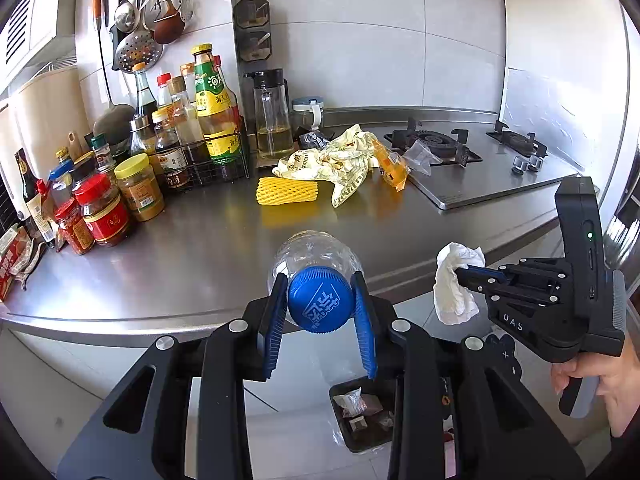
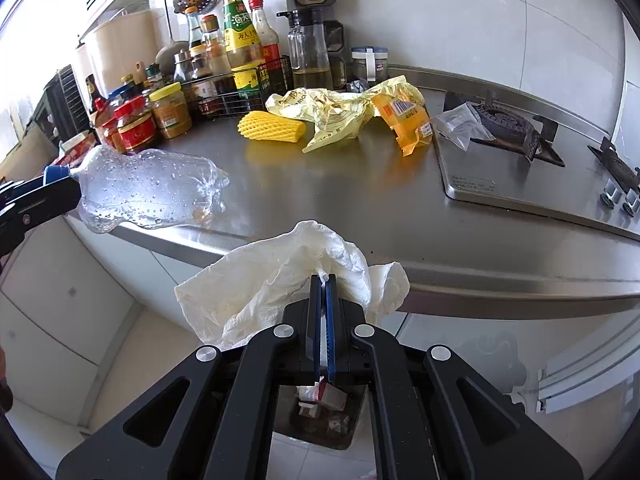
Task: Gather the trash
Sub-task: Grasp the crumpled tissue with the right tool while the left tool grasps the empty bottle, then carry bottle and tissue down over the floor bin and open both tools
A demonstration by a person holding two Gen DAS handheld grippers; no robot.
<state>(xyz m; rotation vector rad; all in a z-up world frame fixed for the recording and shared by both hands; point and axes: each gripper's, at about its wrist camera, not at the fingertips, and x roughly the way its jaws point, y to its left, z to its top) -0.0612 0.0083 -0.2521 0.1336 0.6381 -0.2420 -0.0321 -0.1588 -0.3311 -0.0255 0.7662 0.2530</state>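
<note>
My left gripper (image 1: 320,304) is shut on the blue cap end of an empty clear plastic bottle (image 1: 316,258), held off the counter's front edge; the bottle also shows in the right wrist view (image 2: 148,192). My right gripper (image 2: 323,280) is shut on a crumpled white tissue (image 2: 280,280), also seen in the left wrist view (image 1: 454,284). A trash bin (image 1: 364,412) with scraps stands on the floor below both grippers; it shows in the right wrist view too (image 2: 320,412). On the counter lie a yellow foam net (image 1: 287,191), a crumpled yellow wrapper (image 1: 340,160), an orange packet (image 1: 392,164) and a clear plastic bag (image 1: 420,156).
The steel counter (image 1: 200,240) carries many sauce bottles and jars (image 1: 120,184) at the left and an oil dispenser (image 1: 272,116) at the back. A gas hob (image 1: 480,160) is set in at the right. Utensils (image 1: 136,20) hang on the wall.
</note>
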